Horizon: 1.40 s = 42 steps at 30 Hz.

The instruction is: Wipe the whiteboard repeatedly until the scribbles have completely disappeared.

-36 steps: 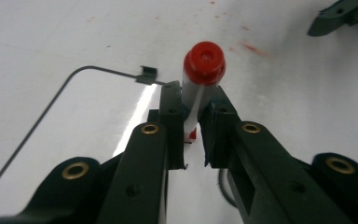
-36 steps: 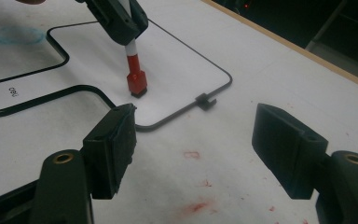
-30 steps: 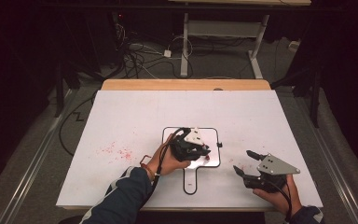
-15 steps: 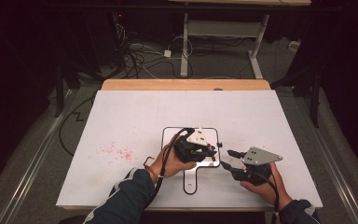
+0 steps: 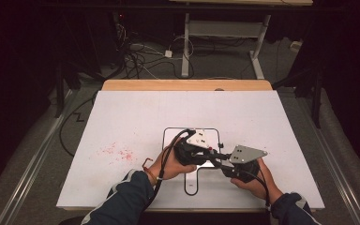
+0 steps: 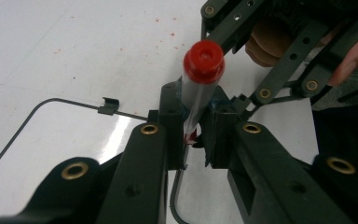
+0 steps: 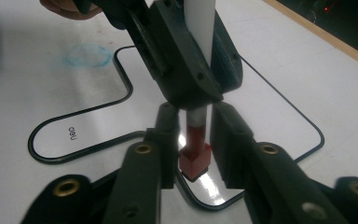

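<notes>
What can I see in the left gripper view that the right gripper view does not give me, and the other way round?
Left gripper view: the marker's round red end, red specks on the table, and a small clip on the whiteboard rim.

Right gripper view: a square red cap between the right gripper jaws (contact unclear), a blue smudge, and lettering on the board.

Both: the marker, held by the left gripper, and the whiteboard with its black rim.
</notes>
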### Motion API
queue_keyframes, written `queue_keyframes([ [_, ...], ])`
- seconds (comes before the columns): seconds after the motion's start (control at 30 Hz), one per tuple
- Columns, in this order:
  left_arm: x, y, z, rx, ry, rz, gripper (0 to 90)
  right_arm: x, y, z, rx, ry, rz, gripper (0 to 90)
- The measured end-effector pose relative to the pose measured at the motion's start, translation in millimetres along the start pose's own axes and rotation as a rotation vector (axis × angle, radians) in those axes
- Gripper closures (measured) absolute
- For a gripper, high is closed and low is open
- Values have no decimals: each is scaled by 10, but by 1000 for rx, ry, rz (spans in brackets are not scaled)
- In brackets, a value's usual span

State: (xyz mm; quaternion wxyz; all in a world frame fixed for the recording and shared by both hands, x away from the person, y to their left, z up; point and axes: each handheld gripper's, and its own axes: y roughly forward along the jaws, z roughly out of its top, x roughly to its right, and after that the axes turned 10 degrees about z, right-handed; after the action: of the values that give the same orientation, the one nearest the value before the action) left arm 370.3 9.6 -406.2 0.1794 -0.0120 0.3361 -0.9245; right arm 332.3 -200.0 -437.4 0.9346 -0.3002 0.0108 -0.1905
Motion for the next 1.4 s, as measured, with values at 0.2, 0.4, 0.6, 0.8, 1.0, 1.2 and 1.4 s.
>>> queue_keyframes([
  [0.2,0,-18,-26,18,0,-15,783,-23,11,-2,-5,-15,0,813],
  [0.4,-2,-39,-34,46,2,-17,779,-36,-1,-1,9,-23,-5,815],
  [0.6,8,-153,-40,79,12,59,507,-11,-4,-13,-31,23,-44,816],
  [0.8,54,-351,-213,93,68,246,314,99,-94,-31,-24,160,-53,815],
  [1.0,-5,-585,-546,95,55,389,245,198,-145,-76,-52,252,-110,815],
  [1.2,-72,-951,-1042,83,-1,513,231,296,-169,-119,-62,358,-125,815],
  [1.4,-198,-1296,-1551,59,-147,606,229,387,-134,-136,-83,432,-145,815],
])
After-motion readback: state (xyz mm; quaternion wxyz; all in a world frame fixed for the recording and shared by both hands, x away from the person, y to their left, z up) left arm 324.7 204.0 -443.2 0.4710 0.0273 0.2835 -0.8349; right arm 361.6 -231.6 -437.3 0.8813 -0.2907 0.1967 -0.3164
